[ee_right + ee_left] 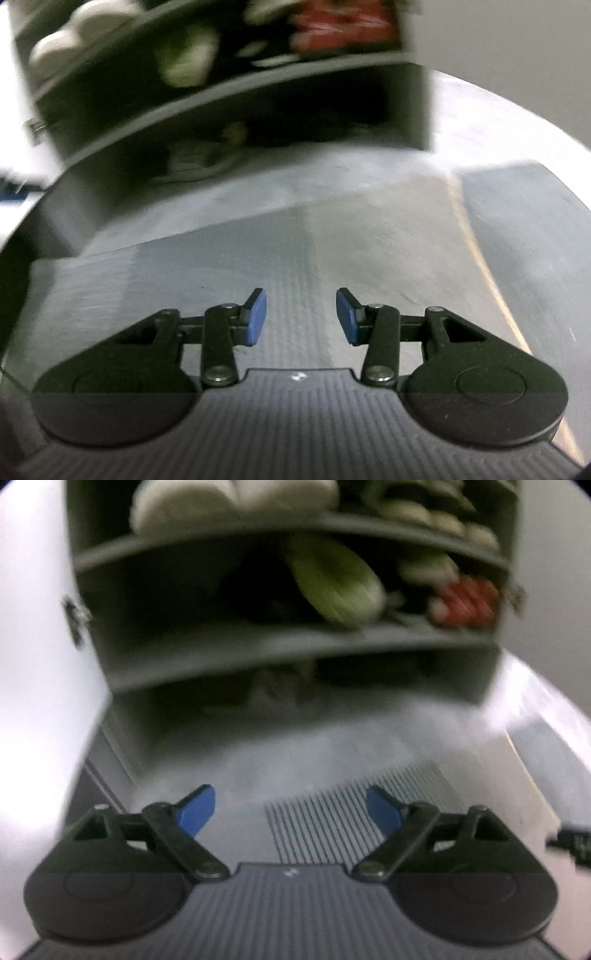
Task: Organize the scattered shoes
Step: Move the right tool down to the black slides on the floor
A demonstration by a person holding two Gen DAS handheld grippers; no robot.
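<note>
Fingers empty on both sides: my left gripper (290,808) spread wide, my right gripper (301,317) narrower, both angled at the floor before the grey shoe cabinet (295,638), where a green slipper (334,587) sits shelved. Between shoes, I judge; next comes finding a stray pair, none visible here.

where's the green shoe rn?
The light green shoe sits on the middle shelf of the grey shoe cabinet in the left wrist view, near centre, tilted, left of the red-and-white shoe.
</note>
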